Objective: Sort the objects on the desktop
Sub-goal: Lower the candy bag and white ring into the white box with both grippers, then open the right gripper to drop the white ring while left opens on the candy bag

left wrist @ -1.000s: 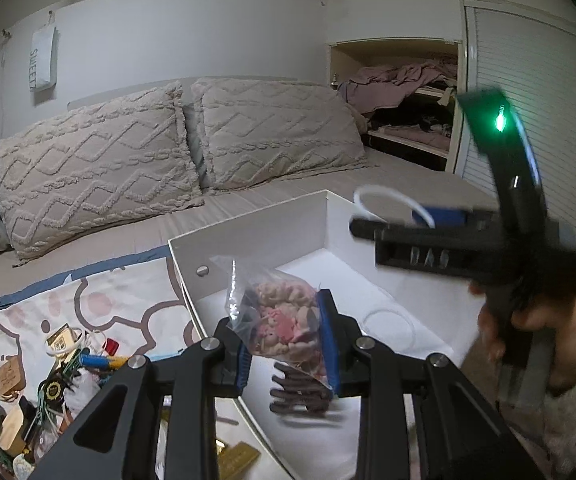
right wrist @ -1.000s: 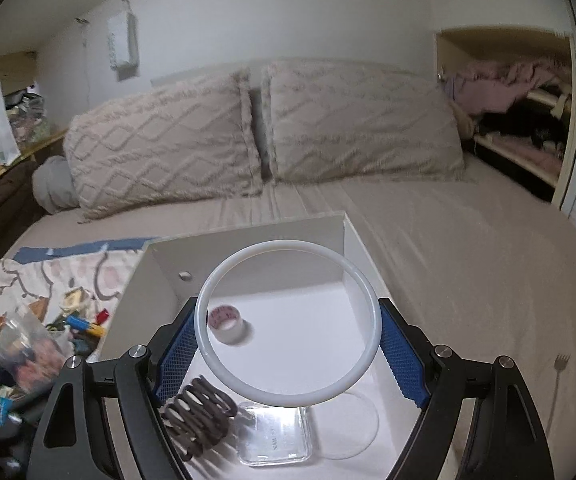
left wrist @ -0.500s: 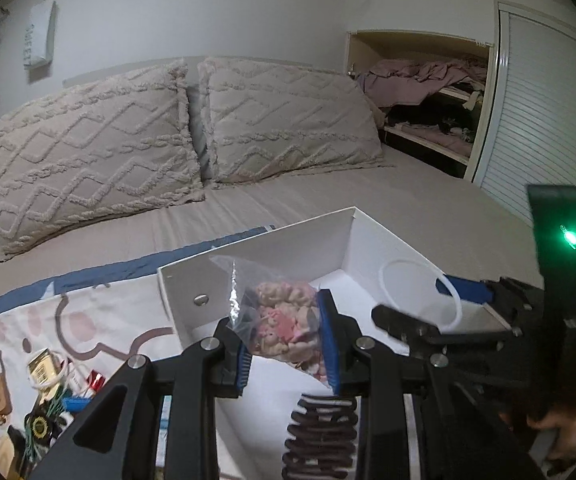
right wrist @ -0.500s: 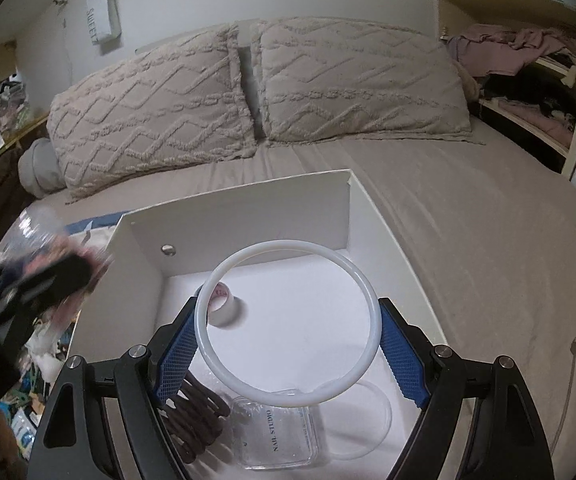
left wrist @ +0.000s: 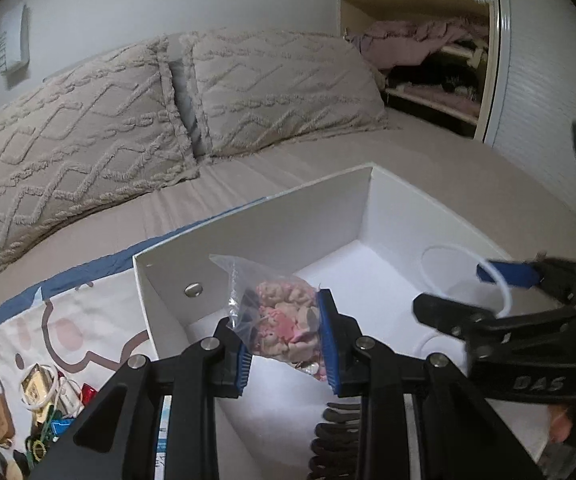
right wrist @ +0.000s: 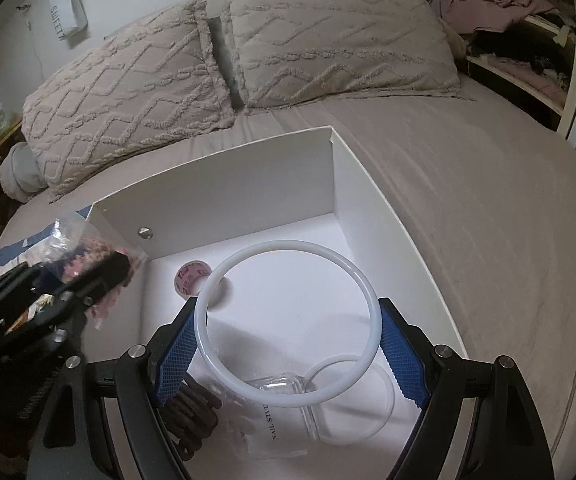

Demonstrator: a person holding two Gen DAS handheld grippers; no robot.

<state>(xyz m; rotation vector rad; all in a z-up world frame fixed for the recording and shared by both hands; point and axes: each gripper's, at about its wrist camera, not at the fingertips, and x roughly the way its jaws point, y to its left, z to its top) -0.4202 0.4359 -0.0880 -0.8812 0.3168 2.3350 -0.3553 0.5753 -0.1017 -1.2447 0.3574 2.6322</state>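
Box [right wrist: 247, 196] near edge cut off by both frames; near half of floor masked by tool arms. Dark spring-like coil [right wrist: 191, 412] only partly visible behind right tool's left pad; kind not determinable. Clear case [right wrist: 283, 404] under ring, lettering too small to read reliably. Clear round lid [right wrist: 372, 400] beside case, outline faint against white floor. Clutter [left wrist: 43, 404] on patterned sheet left of box: small, dim, mostly unidentifiable. Person's fingers [left wrist: 560, 424] just visible at lower right of left view, remainder cut off.

Left tool [left wrist: 285, 348]: blue pads clamped on bag [left wrist: 283, 320] of pink and beige bits, bag top sticking up above pads. Bag held above box's left portion, just inside left wall, clear of floor. In right view same tool blurred, contents indistinct.

Right tool [right wrist: 288, 344]: pads clamped on white ring [right wrist: 215, 284] across its width, ring upright-tilted between pads. Ring held over box interior, above case and lid; contact with them not determinable. Tape roll [right wrist: 191, 276] on box floor beyond ring, near back-left corner.

Box on bed [right wrist: 488, 200], pillows [right wrist: 328, 36] behind.
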